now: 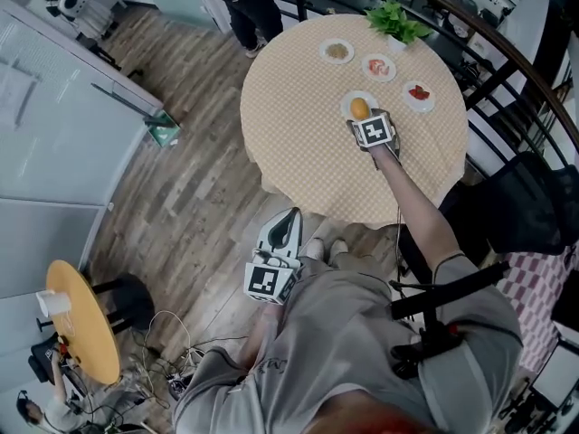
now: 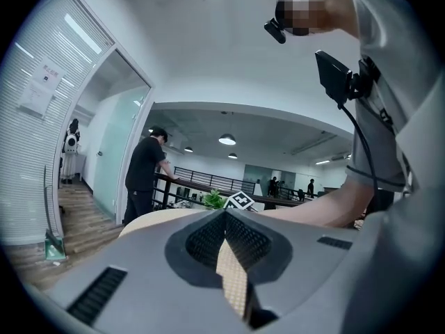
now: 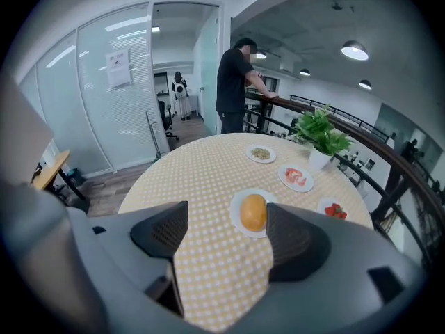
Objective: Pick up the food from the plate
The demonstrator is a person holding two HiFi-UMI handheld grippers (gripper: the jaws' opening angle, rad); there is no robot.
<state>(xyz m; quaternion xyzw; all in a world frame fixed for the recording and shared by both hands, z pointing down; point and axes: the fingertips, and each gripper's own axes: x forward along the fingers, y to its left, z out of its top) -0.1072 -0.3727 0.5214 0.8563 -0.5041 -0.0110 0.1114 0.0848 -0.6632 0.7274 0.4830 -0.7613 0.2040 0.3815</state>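
An orange bun (image 1: pixel 360 108) (image 3: pixel 254 212) lies on a small white plate (image 1: pixel 349 103) (image 3: pixel 236 223) on the round table with a yellow checked cloth (image 1: pixel 298 143). My right gripper (image 1: pixel 364 125) (image 3: pixel 227 223) is open just short of this plate. In the right gripper view the bun sits ahead of the jaws, close to the right jaw's tip. Nothing is between the fingers. My left gripper (image 1: pixel 279 242) (image 2: pixel 224 214) hangs low by the person's lap, off the table's near edge, shut and empty.
Three more small plates hold grains (image 1: pixel 336 51), pink food (image 1: pixel 379 67) and red food (image 1: pixel 418 94). A potted plant (image 1: pixel 396 21) stands at the far edge. A person in black (image 3: pixel 236 82) stands at the railing. A small wooden side table (image 1: pixel 86 319) is at lower left.
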